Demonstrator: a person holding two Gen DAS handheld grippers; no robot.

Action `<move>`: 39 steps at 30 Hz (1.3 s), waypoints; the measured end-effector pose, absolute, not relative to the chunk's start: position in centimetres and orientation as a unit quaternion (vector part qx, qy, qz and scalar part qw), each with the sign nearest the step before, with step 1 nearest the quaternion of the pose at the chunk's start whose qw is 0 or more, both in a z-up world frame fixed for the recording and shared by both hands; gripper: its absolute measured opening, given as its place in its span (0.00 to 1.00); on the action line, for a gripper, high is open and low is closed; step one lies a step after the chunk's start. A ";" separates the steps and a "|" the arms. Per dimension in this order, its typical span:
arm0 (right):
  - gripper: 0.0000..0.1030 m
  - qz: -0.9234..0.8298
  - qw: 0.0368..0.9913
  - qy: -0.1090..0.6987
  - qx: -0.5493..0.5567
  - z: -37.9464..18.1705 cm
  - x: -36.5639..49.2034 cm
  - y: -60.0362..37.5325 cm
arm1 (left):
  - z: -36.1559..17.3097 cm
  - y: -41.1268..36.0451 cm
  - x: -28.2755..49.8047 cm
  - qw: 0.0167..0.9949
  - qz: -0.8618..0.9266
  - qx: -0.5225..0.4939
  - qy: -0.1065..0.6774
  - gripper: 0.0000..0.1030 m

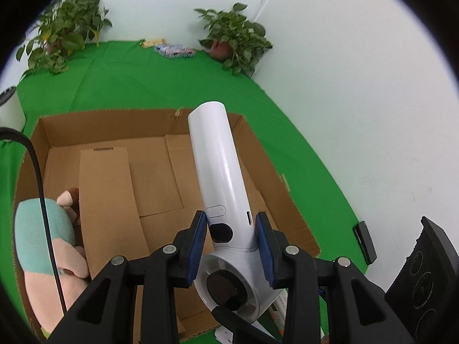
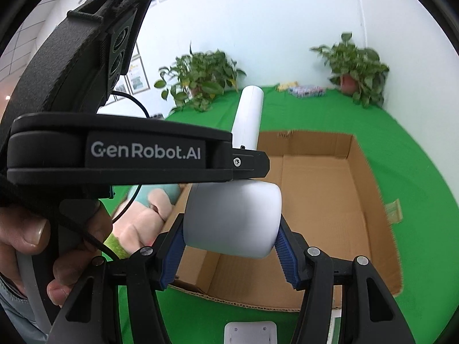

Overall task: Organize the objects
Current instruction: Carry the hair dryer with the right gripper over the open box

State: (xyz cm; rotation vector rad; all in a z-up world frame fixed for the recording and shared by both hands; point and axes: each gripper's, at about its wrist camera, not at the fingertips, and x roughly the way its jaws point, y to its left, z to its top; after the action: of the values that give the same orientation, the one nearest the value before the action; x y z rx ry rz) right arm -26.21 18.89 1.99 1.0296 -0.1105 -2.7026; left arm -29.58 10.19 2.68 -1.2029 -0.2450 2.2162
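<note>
Left gripper [image 1: 231, 243] clamped narrow on white handheld fan [image 1: 218, 172] at the neck just above its head, handle pointing away over open cardboard box [image 1: 114, 132]. Right gripper [image 2: 229, 246] clamped partway on a white rounded cylinder [image 2: 232, 218], above the box's near edge. Plush toy [image 1: 43, 229] lies in the box's left corner. Green cloth [image 1: 143, 77] underneath.

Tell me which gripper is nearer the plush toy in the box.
Left. The left gripper holds the white device beside the plush toy; the right gripper grips the device's head farther away.
</note>
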 end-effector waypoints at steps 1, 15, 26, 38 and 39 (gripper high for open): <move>0.54 -0.923 0.124 -0.042 0.363 1.2 -27.0 19.0 | 1.9 10.3 -30.1 0.297 0.831 -0.462 -0.093 0.32; 0.54 -0.876 0.141 -0.090 0.453 -7.4 -31.6 20.3 | -5.0 11.6 -33.2 0.268 0.792 -0.543 -0.083 0.33; 0.54 -0.850 0.157 -0.120 0.489 -10.3 -34.0 21.5 | -6.3 11.8 -33.6 0.248 0.779 -0.573 -0.061 0.33; 0.53 -0.830 0.164 -0.129 0.517 -11.1 -32.4 21.0 | -3.3 10.3 -33.3 0.231 0.800 -0.551 -0.050 0.32; 0.53 -0.830 0.166 -0.128 0.516 -11.0 -32.4 20.8 | -3.0 9.8 -33.1 0.228 0.803 -0.548 -0.051 0.32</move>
State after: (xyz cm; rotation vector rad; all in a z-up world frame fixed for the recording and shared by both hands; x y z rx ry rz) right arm -32.37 20.76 -11.01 1.4700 -0.3640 -2.3642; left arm -33.15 9.81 -3.01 -1.5093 -0.1392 2.2127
